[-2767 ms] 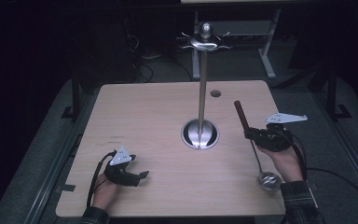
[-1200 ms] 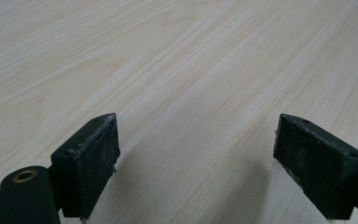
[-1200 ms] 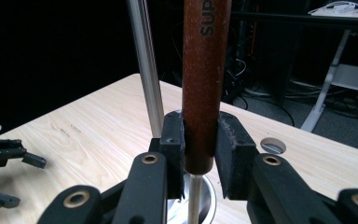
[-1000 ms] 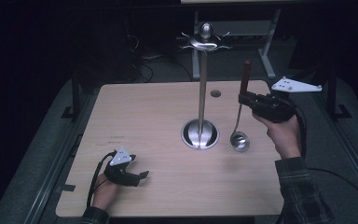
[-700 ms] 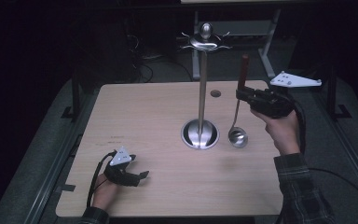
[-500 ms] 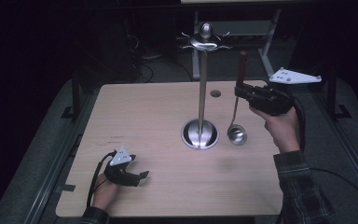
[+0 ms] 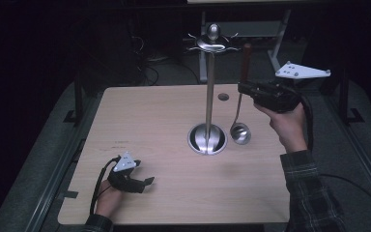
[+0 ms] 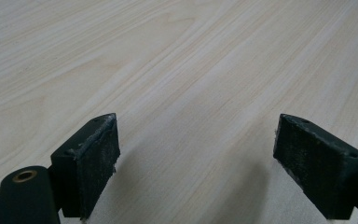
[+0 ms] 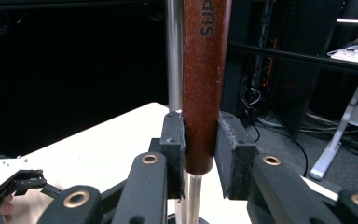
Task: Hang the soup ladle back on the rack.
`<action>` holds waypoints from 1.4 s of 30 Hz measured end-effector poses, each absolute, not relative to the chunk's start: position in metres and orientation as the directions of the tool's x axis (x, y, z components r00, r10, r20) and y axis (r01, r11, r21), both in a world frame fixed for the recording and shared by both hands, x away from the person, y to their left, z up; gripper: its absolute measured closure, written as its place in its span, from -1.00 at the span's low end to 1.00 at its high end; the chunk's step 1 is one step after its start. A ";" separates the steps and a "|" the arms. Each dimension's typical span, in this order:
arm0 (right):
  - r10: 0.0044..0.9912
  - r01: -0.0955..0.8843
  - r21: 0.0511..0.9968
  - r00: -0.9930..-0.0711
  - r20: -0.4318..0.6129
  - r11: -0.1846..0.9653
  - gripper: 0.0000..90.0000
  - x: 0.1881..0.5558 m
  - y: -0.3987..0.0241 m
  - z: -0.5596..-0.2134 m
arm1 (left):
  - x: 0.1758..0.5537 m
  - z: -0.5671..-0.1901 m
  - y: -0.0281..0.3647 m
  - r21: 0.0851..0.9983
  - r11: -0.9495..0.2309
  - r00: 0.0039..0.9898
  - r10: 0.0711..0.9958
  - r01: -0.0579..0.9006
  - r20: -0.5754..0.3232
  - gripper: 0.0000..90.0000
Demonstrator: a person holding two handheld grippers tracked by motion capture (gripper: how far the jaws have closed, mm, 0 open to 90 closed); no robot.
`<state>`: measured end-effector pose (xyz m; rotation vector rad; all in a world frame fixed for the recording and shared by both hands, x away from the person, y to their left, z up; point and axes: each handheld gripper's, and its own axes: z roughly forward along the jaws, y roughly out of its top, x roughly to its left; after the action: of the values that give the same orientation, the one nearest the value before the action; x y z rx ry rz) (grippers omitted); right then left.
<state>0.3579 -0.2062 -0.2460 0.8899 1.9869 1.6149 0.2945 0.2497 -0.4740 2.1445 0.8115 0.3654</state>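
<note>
Ladle [image 7: 240, 104] has been lifted higher by right gripper [image 7: 246, 88] & brought nearer stand [image 7: 207, 96]; jaws clamped on its brown handle, bowl above table [image 7: 149, 121]. Left gripper [image 7: 145, 182] rested on table, jaws wide open, empty.

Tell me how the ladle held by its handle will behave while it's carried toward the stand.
The ladle hangs straight and looks stiff; it probably won't flop. Its metal bowl hangs well below the right gripper, so it may swing like a pendulum. The smooth brown handle is pinched between flat pads and might slip or twist.
</note>
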 end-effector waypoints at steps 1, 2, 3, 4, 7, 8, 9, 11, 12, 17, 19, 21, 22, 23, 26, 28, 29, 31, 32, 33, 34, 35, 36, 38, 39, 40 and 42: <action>0.706 0.207 0.971 -0.706 0.063 0.120 0.64 0.358 -0.206 -0.245 | 0.295 -0.474 0.250 0.768 -0.477 0.753 0.658 0.428 -0.010 -0.69; 0.705 0.204 0.971 -0.707 0.059 0.124 0.64 0.359 -0.204 -0.244 | 0.294 -0.474 0.250 0.768 -0.477 0.753 0.658 0.428 -0.011 -0.69; 0.704 0.204 0.971 -0.708 0.058 0.125 0.65 0.359 -0.204 -0.243 | 0.294 -0.474 0.250 0.768 -0.477 0.753 0.658 0.428 -0.011 -0.69; 0.703 0.204 0.971 -0.709 0.056 0.128 0.64 0.360 -0.203 -0.242 | 0.294 -0.474 0.250 0.768 -0.476 0.753 0.658 0.428 -0.011 -0.69; 0.703 0.207 0.970 -0.709 0.059 0.128 0.65 0.362 -0.201 -0.242 | 0.294 -0.474 0.250 0.768 -0.478 0.754 0.657 0.427 -0.010 -0.69; 0.704 0.206 0.970 -0.707 0.057 0.128 0.64 0.362 -0.201 -0.242 | 0.294 -0.474 0.250 0.767 -0.478 0.754 0.657 0.427 -0.010 -0.69; 0.702 0.207 0.970 -0.709 0.060 0.126 0.64 0.363 -0.201 -0.242 | 0.294 -0.474 0.250 0.767 -0.479 0.754 0.657 0.427 -0.009 -0.69; 0.700 0.211 0.969 -0.711 0.064 0.126 0.64 0.364 -0.201 -0.242 | 0.295 -0.474 0.250 0.768 -0.478 0.754 0.657 0.427 -0.010 -0.69; 0.701 0.213 0.969 -0.710 0.065 0.126 0.65 0.364 -0.200 -0.242 | 0.294 -0.474 0.250 0.767 -0.477 0.754 0.657 0.428 -0.011 -0.69; 0.696 0.216 0.968 -0.715 0.068 0.127 0.64 0.366 -0.197 -0.242 | 0.295 -0.474 0.250 0.768 -0.478 0.754 0.657 0.427 -0.010 -0.69; 0.696 0.215 0.968 -0.715 0.064 0.132 0.64 0.368 -0.196 -0.242 | 0.294 -0.474 0.250 0.768 -0.478 0.754 0.656 0.427 -0.010 -0.69; 0.694 0.218 0.967 -0.717 0.066 0.134 0.64 0.369 -0.195 -0.243 | 0.294 -0.474 0.250 0.767 -0.478 0.755 0.656 0.427 -0.011 -0.69; 0.693 0.221 0.966 -0.718 0.069 0.132 0.64 0.370 -0.194 -0.243 | 0.294 -0.473 0.250 0.764 -0.483 0.756 0.654 0.427 -0.010 -0.69; 0.693 0.219 0.967 -0.718 0.066 0.134 0.64 0.370 -0.194 -0.243 | 0.295 -0.474 0.250 0.766 -0.482 0.757 0.654 0.426 -0.009 -0.69; 0.690 0.220 0.967 -0.720 0.070 0.131 0.64 0.372 -0.193 -0.244 | 0.295 -0.473 0.250 0.765 -0.482 0.756 0.654 0.428 -0.010 -0.69; 0.688 0.223 0.966 -0.722 0.072 0.132 0.64 0.373 -0.192 -0.243 | 0.295 -0.474 0.251 0.766 -0.481 0.756 0.654 0.426 -0.010 -0.69; 0.688 0.223 0.966 -0.722 0.072 0.133 0.64 0.374 -0.191 -0.243 | 0.295 -0.473 0.251 0.765 -0.482 0.756 0.654 0.427 -0.011 -0.69; 0.687 0.220 0.966 -0.723 0.069 0.135 0.64 0.374 -0.190 -0.241 | 0.295 -0.473 0.251 0.765 -0.482 0.757 0.654 0.427 -0.010 -0.69; 0.685 0.219 0.966 -0.725 0.068 0.136 0.64 0.375 -0.190 -0.240 | 0.295 -0.473 0.251 0.766 -0.482 0.757 0.654 0.426 -0.010 -0.69; 0.683 0.221 0.966 -0.727 0.069 0.137 0.64 0.375 -0.189 -0.240 | 0.295 -0.473 0.251 0.765 -0.482 0.757 0.654 0.427 -0.011 -0.69; 0.683 0.222 0.965 -0.727 0.070 0.137 0.64 0.375 -0.188 -0.239 | 0.295 -0.473 0.251 0.766 -0.481 0.757 0.654 0.427 -0.011 -0.69; 0.683 0.220 0.965 -0.728 0.067 0.140 0.64 0.376 -0.187 -0.239 | 0.295 -0.473 0.251 0.766 -0.481 0.756 0.654 0.427 -0.011 -0.69; 0.682 0.221 0.965 -0.728 0.068 0.139 0.64 0.376 -0.187 -0.239 | 0.295 -0.474 0.251 0.767 -0.480 0.757 0.654 0.426 -0.011 -0.69; 0.682 0.224 0.964 -0.728 0.070 0.141 0.64 0.377 -0.186 -0.240 | 0.295 -0.474 0.251 0.766 -0.482 0.757 0.653 0.425 -0.009 -0.69; 0.681 0.224 0.965 -0.729 0.071 0.139 0.64 0.377 -0.186 -0.241 | 0.294 -0.473 0.251 0.766 -0.482 0.757 0.653 0.425 -0.010 -0.69; 0.680 0.225 0.964 -0.730 0.073 0.139 0.64 0.377 -0.186 -0.241 | 0.295 -0.474 0.251 0.766 -0.482 0.757 0.653 0.425 -0.009 -0.69; 0.679 0.230 0.963 -0.730 0.074 0.142 0.64 0.378 -0.185 -0.242 | 0.294 -0.474 0.251 0.766 -0.484 0.758 0.652 0.424 -0.008 -0.69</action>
<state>0.3775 -0.1853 -0.2423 0.8723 2.0461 1.6158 0.2945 0.2505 -0.4736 2.1510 0.8025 0.3640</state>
